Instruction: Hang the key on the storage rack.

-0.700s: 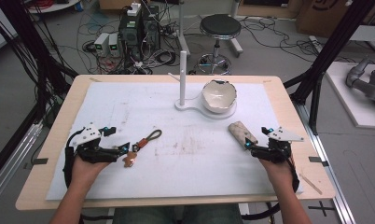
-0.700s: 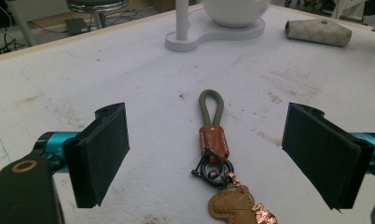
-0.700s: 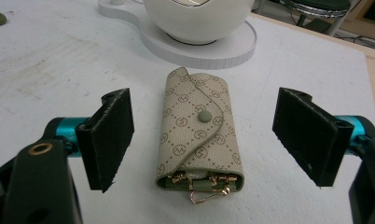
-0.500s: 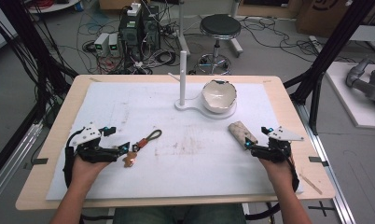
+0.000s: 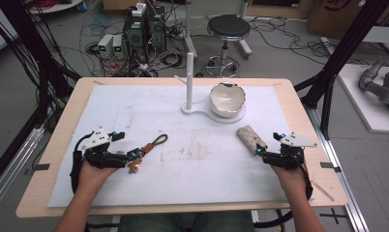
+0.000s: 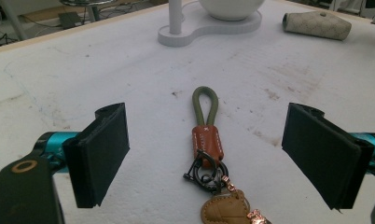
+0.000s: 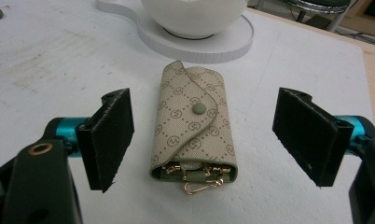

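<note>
A keychain (image 5: 146,146) (image 6: 206,147) lies on the white mat: an olive cord loop, an orange leather tab, dark rings and a tan fob. My left gripper (image 5: 132,155) (image 6: 204,158) rests on the mat with its jaws open wide on either side of the rings, touching nothing. A beige patterned key pouch (image 5: 251,138) (image 7: 193,123), snapped shut with gold hooks showing at its near end, lies right of centre. My right gripper (image 5: 260,153) (image 7: 209,140) stands open around the pouch's near end, pads clear of it.
A white stand (image 5: 195,107) with an upright post (image 5: 189,79) and a white bowl (image 5: 227,99) sits at the back middle of the mat. The wooden table (image 5: 67,121) has bare margins. Cables, boxes and a stool lie on the floor beyond.
</note>
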Demonstrator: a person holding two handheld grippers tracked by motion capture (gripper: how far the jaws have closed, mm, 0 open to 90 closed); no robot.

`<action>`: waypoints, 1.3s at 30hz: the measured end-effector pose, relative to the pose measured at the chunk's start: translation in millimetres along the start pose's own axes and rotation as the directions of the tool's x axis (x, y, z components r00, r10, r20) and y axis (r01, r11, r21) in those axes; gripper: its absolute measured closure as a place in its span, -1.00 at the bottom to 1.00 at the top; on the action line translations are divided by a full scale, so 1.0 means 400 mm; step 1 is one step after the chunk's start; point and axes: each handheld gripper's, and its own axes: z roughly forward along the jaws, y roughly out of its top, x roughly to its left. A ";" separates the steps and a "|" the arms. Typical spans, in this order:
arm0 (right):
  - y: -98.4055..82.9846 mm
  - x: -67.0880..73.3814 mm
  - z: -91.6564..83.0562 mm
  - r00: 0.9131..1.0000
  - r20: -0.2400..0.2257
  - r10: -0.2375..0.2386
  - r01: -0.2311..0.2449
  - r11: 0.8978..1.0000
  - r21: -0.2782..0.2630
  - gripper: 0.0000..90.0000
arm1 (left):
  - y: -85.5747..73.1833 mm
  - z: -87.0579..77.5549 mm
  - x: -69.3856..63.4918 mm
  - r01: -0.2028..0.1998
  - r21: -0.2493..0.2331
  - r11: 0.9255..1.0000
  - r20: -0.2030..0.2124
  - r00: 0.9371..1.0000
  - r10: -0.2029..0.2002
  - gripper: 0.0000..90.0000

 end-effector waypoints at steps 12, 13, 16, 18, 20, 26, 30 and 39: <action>-0.016 0.000 -0.029 1.000 0.015 -0.004 0.004 1.000 0.017 -0.54 | 0.011 0.060 -0.004 -0.018 0.044 0.999 -0.013 1.000 0.019 -0.67; -0.016 0.000 -0.029 1.000 0.015 -0.004 0.004 1.000 0.017 -0.54 | 0.011 0.060 -0.004 -0.018 0.044 0.999 -0.013 1.000 0.019 -0.67; -0.023 -0.004 -0.040 1.000 0.021 -0.003 0.003 1.000 0.019 -0.54 | 0.012 0.082 -0.007 -0.013 0.077 0.997 -0.012 1.000 0.014 -0.66; -0.029 -0.006 -0.051 1.000 0.028 0.004 -0.004 1.000 0.023 -0.54 | 0.014 0.098 -0.008 -0.017 0.113 0.994 -0.016 1.000 0.019 -0.65; -0.032 -0.007 -0.056 1.000 0.030 0.001 -0.002 1.000 0.025 -0.54 | 0.011 0.116 -0.008 0.001 0.139 0.990 -0.020 1.000 0.002 -0.60; -0.041 -0.007 -0.070 0.999 0.040 -0.008 0.007 1.000 0.031 -0.54 | 0.000 0.147 -0.002 0.013 0.199 0.980 -0.017 1.000 -0.010 -0.53; -0.045 -0.008 -0.077 0.999 0.040 -0.006 0.004 1.000 0.030 -0.54 | -0.004 0.160 -0.001 0.023 0.237 0.971 -0.021 1.000 -0.019 -0.48; -0.045 -0.005 -0.076 0.999 0.038 -0.011 0.010 0.999 0.034 -0.54 | -0.002 0.179 -0.018 -0.035 0.315 0.948 -0.036 0.998 0.049 -0.16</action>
